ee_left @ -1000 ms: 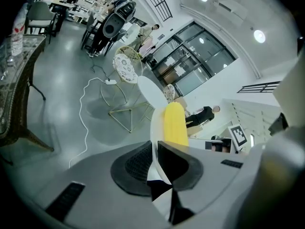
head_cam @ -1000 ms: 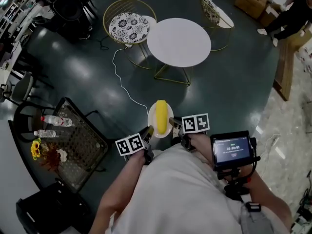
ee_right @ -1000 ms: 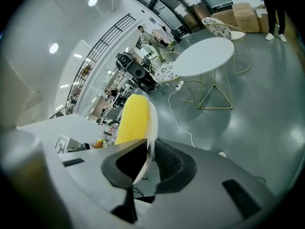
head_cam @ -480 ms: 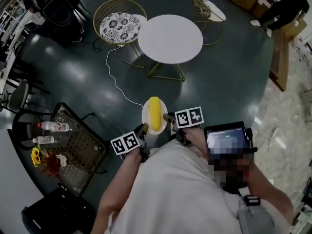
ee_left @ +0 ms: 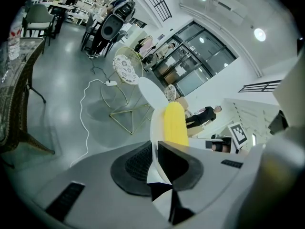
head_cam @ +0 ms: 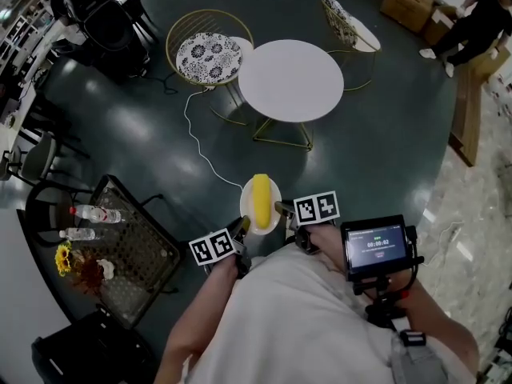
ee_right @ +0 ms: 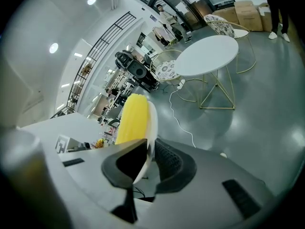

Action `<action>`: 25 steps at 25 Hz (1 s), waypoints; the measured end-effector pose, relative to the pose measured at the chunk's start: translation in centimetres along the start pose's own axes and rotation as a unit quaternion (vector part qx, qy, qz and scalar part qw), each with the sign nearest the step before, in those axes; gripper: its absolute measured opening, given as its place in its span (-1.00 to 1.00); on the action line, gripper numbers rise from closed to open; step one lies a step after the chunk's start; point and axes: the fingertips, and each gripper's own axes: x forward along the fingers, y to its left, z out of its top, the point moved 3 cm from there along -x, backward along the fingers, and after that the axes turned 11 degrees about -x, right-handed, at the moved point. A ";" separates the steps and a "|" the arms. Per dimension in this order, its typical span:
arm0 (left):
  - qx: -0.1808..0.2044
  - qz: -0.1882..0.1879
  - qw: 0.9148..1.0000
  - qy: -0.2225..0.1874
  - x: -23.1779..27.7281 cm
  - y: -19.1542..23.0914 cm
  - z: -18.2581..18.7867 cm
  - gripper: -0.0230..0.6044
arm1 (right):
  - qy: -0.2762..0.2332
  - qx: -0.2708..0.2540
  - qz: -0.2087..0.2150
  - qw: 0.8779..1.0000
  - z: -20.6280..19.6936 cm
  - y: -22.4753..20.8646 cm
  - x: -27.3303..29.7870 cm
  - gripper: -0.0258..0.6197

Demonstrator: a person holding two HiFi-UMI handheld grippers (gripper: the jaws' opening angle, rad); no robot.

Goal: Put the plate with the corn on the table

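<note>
i hold the plate [head_cam: 247, 205] up in both tools, over the dark floor [head_cam: 376, 150] and just ahead of my body. the left tool [head_cam: 242, 225] grips its rim at about 7 o'clock in the head view. the right tool [head_cam: 282, 209] grips the rim at about 4 o'clock. each tool's own view shows the thin white rim pinched between the two dark pads, with the jaws narrow around it. the corn [head_cam: 262, 201] lies lengthwise on the plate, pointing to 12 o'clock.

the round white bench [head_cam: 291, 80] stands at 12 o'clock from the plate, well apart from it. a chair [head_cam: 209, 57] with a patterned seat sits just beside the bench at 10 o'clock. a white cable [head_cam: 200, 138] snakes across the floor from near that chair toward the plate. at 8 o'clock from the plate, a dark wicker bench [head_cam: 140, 250] carries two bottles [head_cam: 94, 214] and some flowers [head_cam: 64, 256].
</note>
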 end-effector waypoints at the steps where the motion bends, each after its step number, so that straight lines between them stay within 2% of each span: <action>1: -0.001 0.000 1.000 -0.001 0.0 0.1 0.0 -0.79 | 0.001 -0.001 0.001 1.000 0.0 0.0 0.1 -0.76; 25: -0.005 0.002 1.000 -0.005 -0.3 0.7 1.0 -0.79 | 0.008 -0.008 0.007 1.000 0.7 0.3 1.2 -0.76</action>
